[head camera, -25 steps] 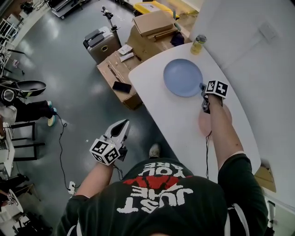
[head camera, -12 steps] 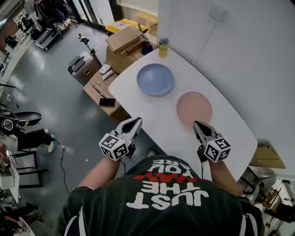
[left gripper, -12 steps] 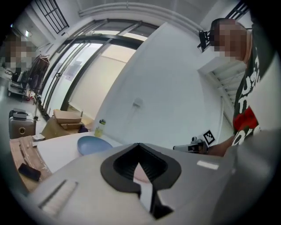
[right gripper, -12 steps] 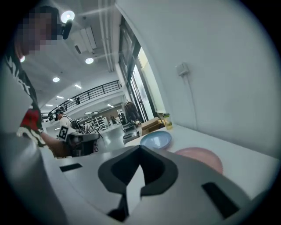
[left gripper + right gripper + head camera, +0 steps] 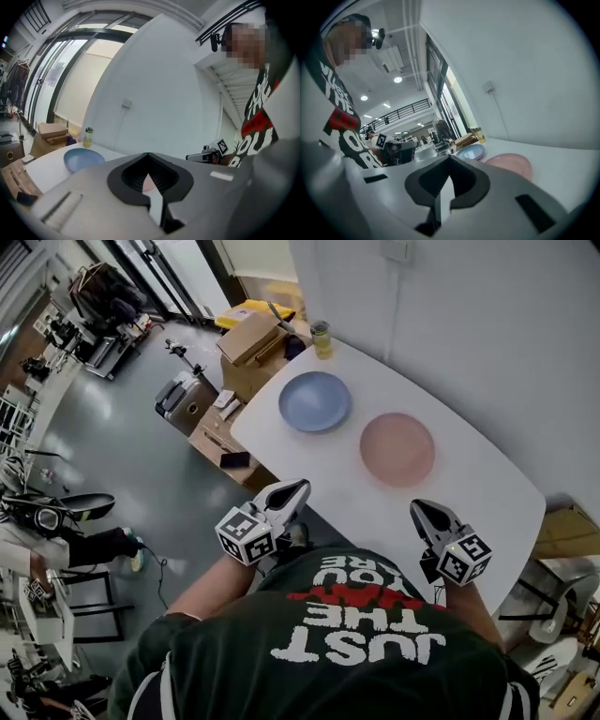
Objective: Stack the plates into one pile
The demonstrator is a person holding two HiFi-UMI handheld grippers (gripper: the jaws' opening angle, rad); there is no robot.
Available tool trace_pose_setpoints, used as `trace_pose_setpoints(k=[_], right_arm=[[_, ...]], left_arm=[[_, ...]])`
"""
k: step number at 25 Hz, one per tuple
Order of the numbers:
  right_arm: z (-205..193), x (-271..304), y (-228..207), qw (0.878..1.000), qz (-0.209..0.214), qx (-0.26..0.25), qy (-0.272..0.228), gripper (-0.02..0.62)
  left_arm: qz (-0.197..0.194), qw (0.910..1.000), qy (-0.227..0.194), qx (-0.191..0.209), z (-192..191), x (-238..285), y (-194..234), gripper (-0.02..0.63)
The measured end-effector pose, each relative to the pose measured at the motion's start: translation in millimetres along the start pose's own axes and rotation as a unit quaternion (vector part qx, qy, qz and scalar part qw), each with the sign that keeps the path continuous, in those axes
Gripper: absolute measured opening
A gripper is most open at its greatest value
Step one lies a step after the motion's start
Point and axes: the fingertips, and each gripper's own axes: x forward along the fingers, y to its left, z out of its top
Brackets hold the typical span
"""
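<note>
Plates aren't piled up at this point. The blue plate (image 5: 315, 401) sits toward the far end of the white counter (image 5: 473, 486) and the pink plate (image 5: 397, 449) lies flat just beside it, a bit nearer the person. They're close but not touching, with a thin strip of bare counter between them. Both are empty as far as I can see. The left gripper (image 5: 298, 487) is held up in front of the person's chest with its tip right about at the near edge of the counter and most of its body out over the grey floor. Its jaws are closed with nothing between them. The right gripper (image 5: 418, 508) is up on the other side, over the near part of the counter. Its jaws are closed too, also empty, and it's well apart from the pink plate. Each gripper view looks out roughly level across the counter, with the plates low in the shot past the closed jaws. A small jar with yellowish stuff (image 5: 322, 339) stands at the far corner by the white wall. Past that end there's a pile of cardboard boxes (image 5: 249, 337) on the floor, plus a grey hard case (image 5: 184, 401).
</note>
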Motion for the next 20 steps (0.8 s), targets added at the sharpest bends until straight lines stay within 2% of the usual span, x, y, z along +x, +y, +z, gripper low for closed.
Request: trace_pose_setpoints(k=[5, 9, 11, 14, 17, 20], right_arm=[[-6.1, 78.9, -4.3, 0.999, -0.046, -0.016, -0.007, 0.006], [10.0, 166.0, 20.4, 0.991, -0.130, -0.026, -0.022, 0.006], [21.5, 221.2, 37.8, 0.986, -0.164, -0.010, -0.028, 0.006], [25.7, 304.4, 73.8, 0.987, -0.163, 0.003, -0.007, 0.006], [29.2, 343.0, 82.2, 0.981, -0.194, 0.016, 0.001, 0.006], [13.3, 361.5, 78.6, 0.974, -0.224, 0.042, 0.019, 0.006]], left_arm=[[-0.045, 0.9988, -0.019, 0.006, 16.5, 0.3, 96.8, 0.005], [-0.125, 0.9920, -0.011, 0.014, 36.0, -24.1, 186.2, 0.004], [-0.148, 0.9887, 0.005, 0.024, 54.6, -43.3, 239.7, 0.004], [-0.163, 0.9852, 0.029, 0.046, 85.3, -71.7, 311.7, 0.005], [-0.187, 0.9810, 0.027, 0.045, 105.6, -61.3, 352.3, 0.003], [-0.203, 0.9781, 0.029, 0.035, 109.6, -49.1, 364.3, 0.003]])
